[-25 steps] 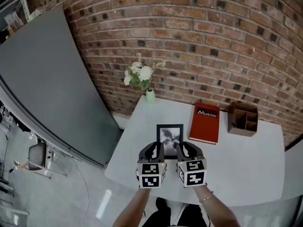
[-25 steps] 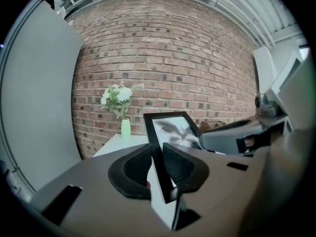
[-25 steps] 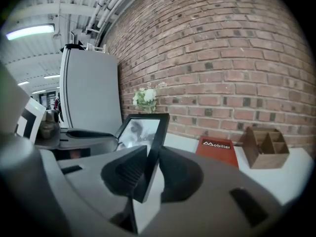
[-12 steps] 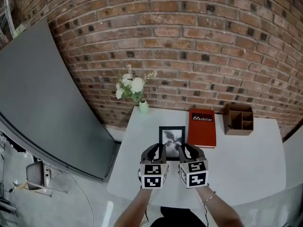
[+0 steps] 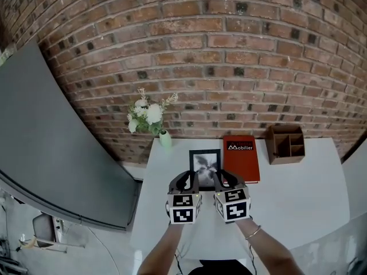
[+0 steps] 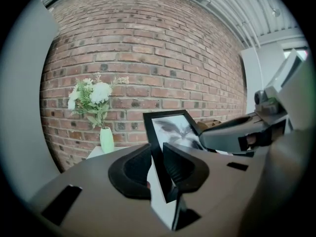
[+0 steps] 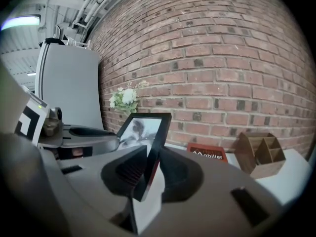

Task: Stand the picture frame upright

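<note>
While 2 hand-held grippers pinch picture frame edges, book beside.

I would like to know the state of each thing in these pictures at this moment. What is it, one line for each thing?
Black picture frame: tilted up, gripped at both side edges.
Left gripper: shut on the frame's left edge.
Right gripper: shut on the frame's right edge.
Red hardcover book: closed, lying flat on the white table.
Brown wooden organizer box: upright, compartments look empty.
Pale green vase: upright, holding white flowers.
</note>
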